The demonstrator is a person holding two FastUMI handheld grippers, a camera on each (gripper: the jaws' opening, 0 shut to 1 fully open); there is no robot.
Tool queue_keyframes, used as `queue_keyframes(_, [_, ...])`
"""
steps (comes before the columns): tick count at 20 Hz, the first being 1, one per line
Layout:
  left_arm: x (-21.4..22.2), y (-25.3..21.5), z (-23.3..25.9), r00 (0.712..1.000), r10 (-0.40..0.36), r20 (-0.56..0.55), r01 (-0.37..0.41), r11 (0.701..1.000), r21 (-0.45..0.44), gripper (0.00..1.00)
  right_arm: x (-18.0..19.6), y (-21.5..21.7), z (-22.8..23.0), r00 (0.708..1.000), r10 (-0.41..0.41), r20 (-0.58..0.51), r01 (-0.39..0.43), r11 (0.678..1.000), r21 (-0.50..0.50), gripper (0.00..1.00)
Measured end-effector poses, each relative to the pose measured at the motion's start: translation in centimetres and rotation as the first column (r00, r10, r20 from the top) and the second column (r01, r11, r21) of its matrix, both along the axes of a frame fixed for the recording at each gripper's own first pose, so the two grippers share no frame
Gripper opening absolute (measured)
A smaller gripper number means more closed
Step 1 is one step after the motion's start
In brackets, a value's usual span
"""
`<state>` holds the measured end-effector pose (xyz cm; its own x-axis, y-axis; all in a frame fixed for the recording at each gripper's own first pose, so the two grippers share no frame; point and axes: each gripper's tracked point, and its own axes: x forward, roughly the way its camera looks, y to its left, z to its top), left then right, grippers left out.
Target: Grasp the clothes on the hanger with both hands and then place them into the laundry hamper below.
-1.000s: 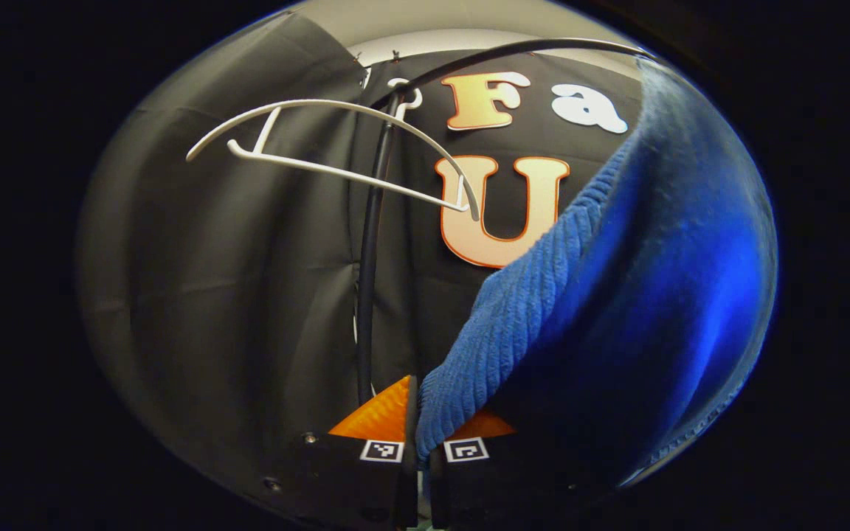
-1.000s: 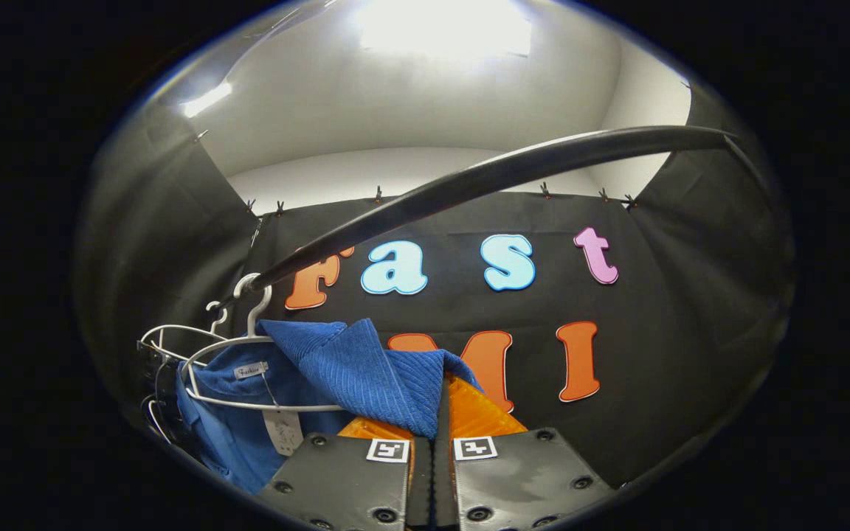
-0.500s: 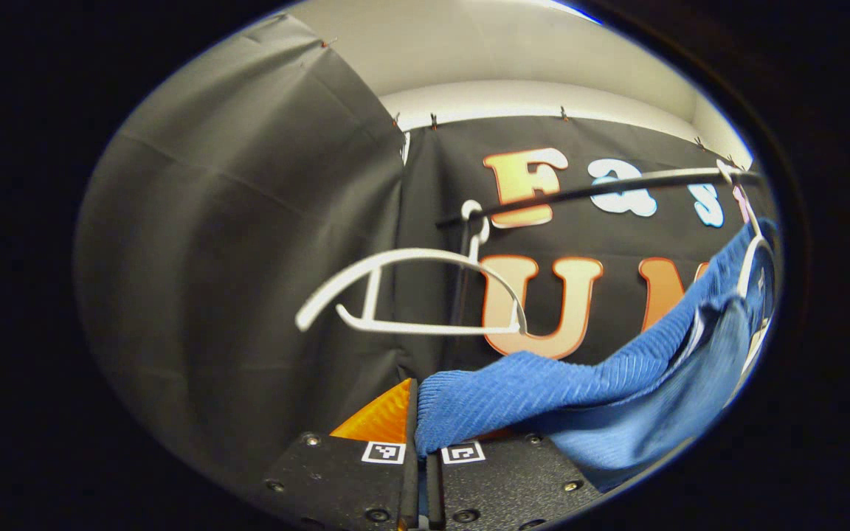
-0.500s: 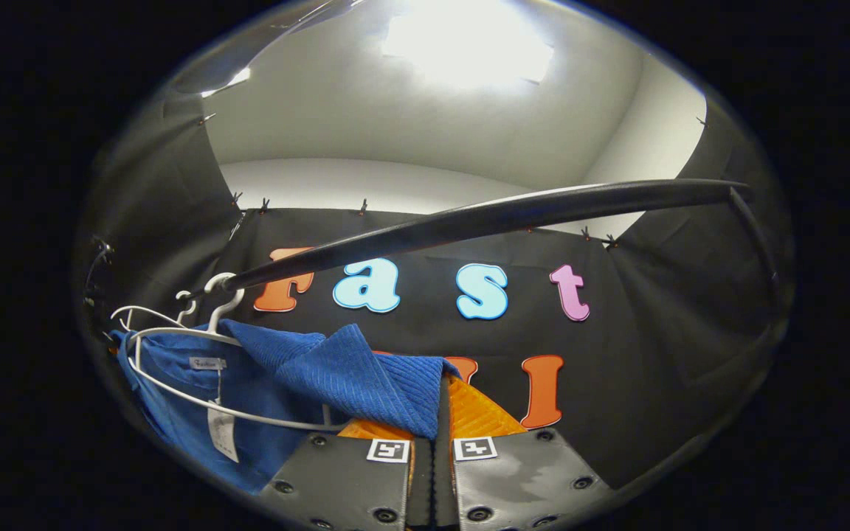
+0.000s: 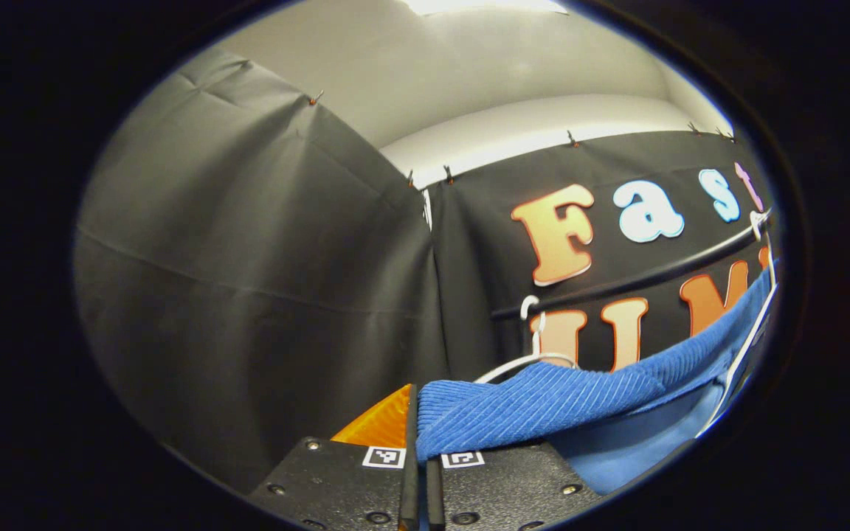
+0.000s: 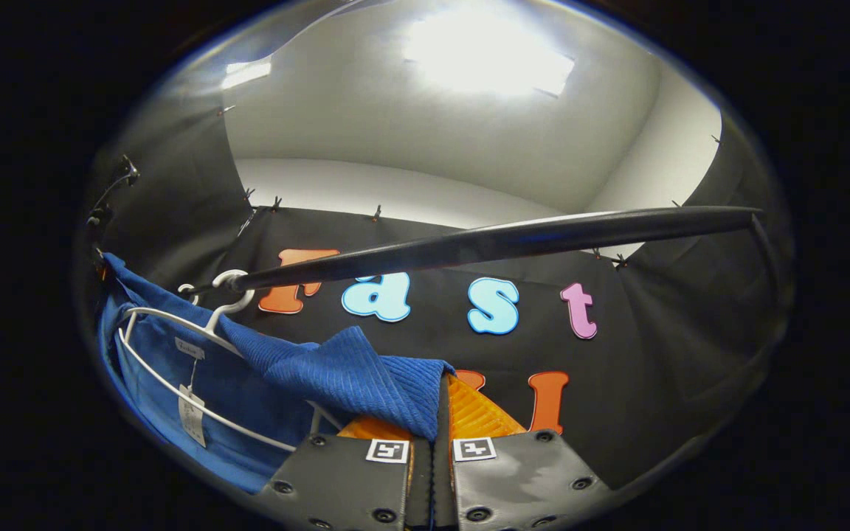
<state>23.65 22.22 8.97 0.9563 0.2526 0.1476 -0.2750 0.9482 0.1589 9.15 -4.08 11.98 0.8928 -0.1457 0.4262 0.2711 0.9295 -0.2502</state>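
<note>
A blue ribbed garment (image 6: 336,372) hangs on a white hanger (image 6: 196,328) hooked over the black rail (image 6: 499,240). My right gripper (image 6: 438,417) is shut on the garment's ribbed edge, with the cloth bunched over its left orange finger. In the left gripper view the same blue garment (image 5: 543,405) stretches to the right toward that hanger (image 5: 738,361), and my left gripper (image 5: 417,431) is shut on its ribbed hem. A paper tag (image 6: 190,414) dangles inside the garment.
A second, bare white hanger (image 5: 532,358) hangs on the rail (image 5: 639,276) just behind the cloth in the left gripper view. Black cloth walls close in on the left and behind. A bright ceiling light (image 6: 488,55) is overhead.
Both grippers have kept hold of the blue garment and pulled it outward and up off the hanger's shoulders. In the left gripper view the bare hanger has sunk behind the cloth.
</note>
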Motion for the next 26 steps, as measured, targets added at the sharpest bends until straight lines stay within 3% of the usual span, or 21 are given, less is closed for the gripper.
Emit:
queue_keyframes(2, [0.8,0.7,-4.3,0.998,0.019,-0.054,-0.023,0.997,-0.072,0.06,0.9,0.4,-0.6,1.000,0.018,-0.025,-0.018,1.000,0.003,0.08])
queue_keyframes(5, [1.4,0.5,-8.6,0.995,0.037,-0.098,-0.038,0.999,-0.017,0.07,0.8,1.4,-0.6,0.999,0.005,-0.042,-0.007,0.999,-0.047,0.08])
queue_keyframes(9, [3.0,-1.1,-17.3,0.971,-0.002,-0.239,-0.019,0.996,-0.087,0.06,1.2,2.2,-0.5,0.998,0.012,-0.054,-0.017,0.996,-0.091,0.08])
queue_keyframes(12, [3.3,-3.6,-22.0,0.952,-0.037,-0.302,0.025,0.999,-0.043,0.05,1.1,2.2,-0.5,0.998,-0.020,-0.053,0.013,0.993,-0.119,0.08])
queue_keyframes(17, [2.9,-8.0,-27.9,0.922,-0.143,-0.359,0.120,0.989,-0.084,0.04,1.7,1.7,-0.5,0.998,-0.035,-0.059,0.028,0.993,-0.113,0.09])
queue_keyframes(19, [3.1,-7.4,-29.8,0.924,-0.153,-0.351,0.098,0.981,-0.170,0.06,1.6,2.1,-0.4,0.998,-0.030,-0.061,0.022,0.992,-0.127,0.09])
queue_keyframes(22, [2.9,-7.1,-29.7,0.947,-0.145,-0.287,0.005,0.900,-0.437,0.05,2.1,2.8,-0.8,0.997,-0.001,-0.071,-0.009,0.990,-0.139,0.08])
queue_keyframes(23, [2.8,-7.5,-29.5,0.950,-0.133,-0.284,0.003,0.908,-0.418,0.06,2.1,2.7,-0.8,0.998,-0.008,-0.064,-0.001,0.989,-0.147,0.08])
queue_keyframes(25, [2.5,-7.2,-28.6,0.955,-0.100,-0.279,0.030,0.970,-0.243,0.08,2.3,2.1,-0.9,0.998,-0.036,-0.055,0.027,0.989,-0.144,0.08])
queue_keyframes(26, [2.3,-7.7,-28.3,0.954,-0.113,-0.279,0.054,0.976,-0.210,0.05,2.4,1.4,-1.0,0.997,-0.050,-0.056,0.042,0.991,-0.126,0.08])
